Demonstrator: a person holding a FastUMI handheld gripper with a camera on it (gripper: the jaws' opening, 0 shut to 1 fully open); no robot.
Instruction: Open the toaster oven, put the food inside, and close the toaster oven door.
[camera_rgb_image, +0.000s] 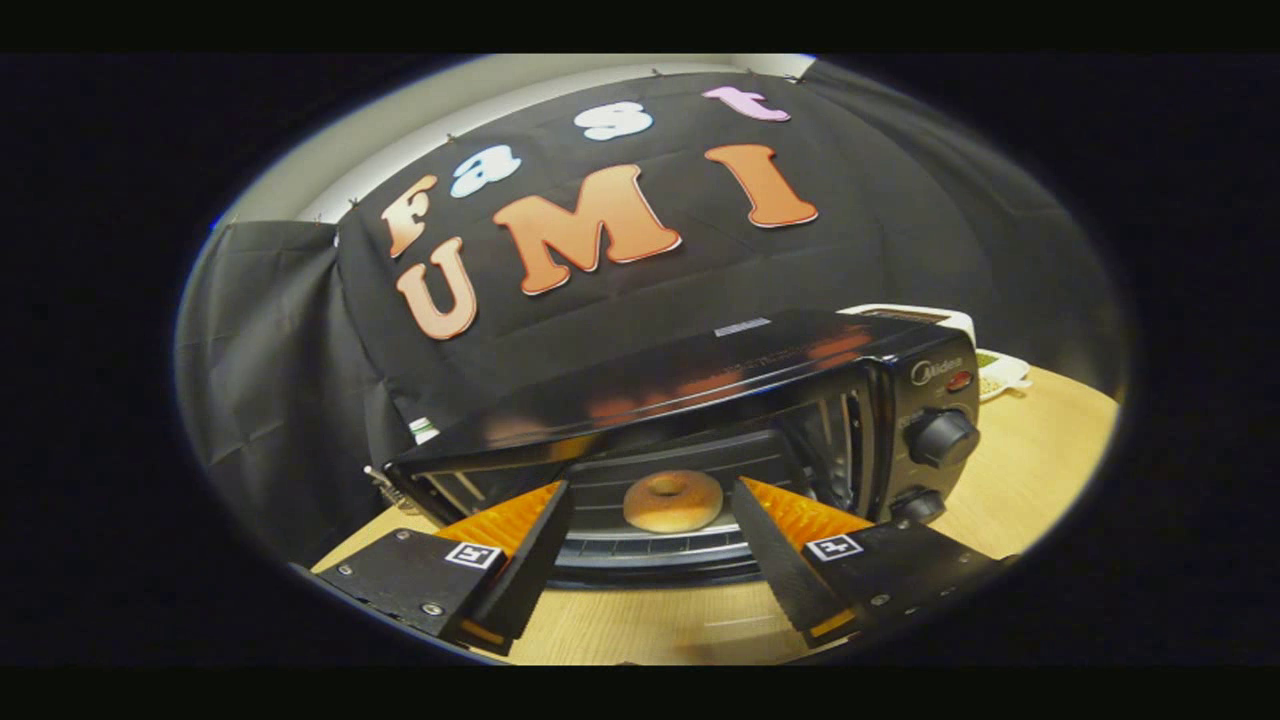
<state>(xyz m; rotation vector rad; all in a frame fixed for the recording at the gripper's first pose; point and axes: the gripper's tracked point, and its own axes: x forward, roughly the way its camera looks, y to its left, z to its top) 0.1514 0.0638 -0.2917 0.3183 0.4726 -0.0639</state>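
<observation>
Inside the toaster oven (700, 420), straight ahead of our gripper (650, 500), we see the doughnut (673, 501) on the rack, fingers spread and holding nothing.

A light wooden table (1040, 470) fills the lower right; a black toaster oven (700, 400) stands on it mid-frame, a white appliance (985, 360) behind.

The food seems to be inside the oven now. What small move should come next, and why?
Probably draw the open tongs back and lower them toward the door, to lift it shut: the doughnut already rests on the rack of the toaster oven, free between the fingers.
</observation>
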